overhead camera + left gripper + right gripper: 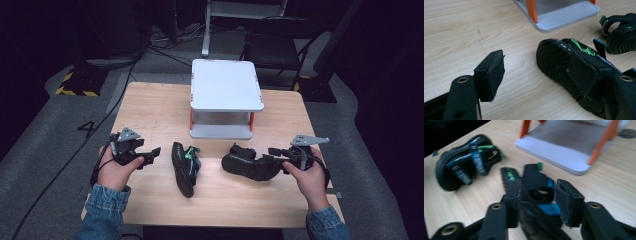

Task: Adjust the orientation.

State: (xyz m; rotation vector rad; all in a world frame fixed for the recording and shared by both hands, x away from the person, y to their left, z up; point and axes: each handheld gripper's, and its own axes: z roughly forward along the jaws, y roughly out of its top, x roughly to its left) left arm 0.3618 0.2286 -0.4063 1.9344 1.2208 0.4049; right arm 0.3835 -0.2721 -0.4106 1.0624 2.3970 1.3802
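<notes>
Dark room, pale wood table (150,107), and two black sandals lying on it. The right sandal (248,163) sits between the right claw's (276,154) jaws, which pinch it across its heel end, so I'd guess it's about to be lifted. The white two-tier rack (226,85), one of those, stands just beyond that claw, probably where the shoes are headed. The left sandal (184,166) lies on its side just off the left claw's (154,154) tips, sole towards it. That claw is spread with nothing in it, one jaw close against the sandal's sole, so it looks lined up for a grab.
</notes>
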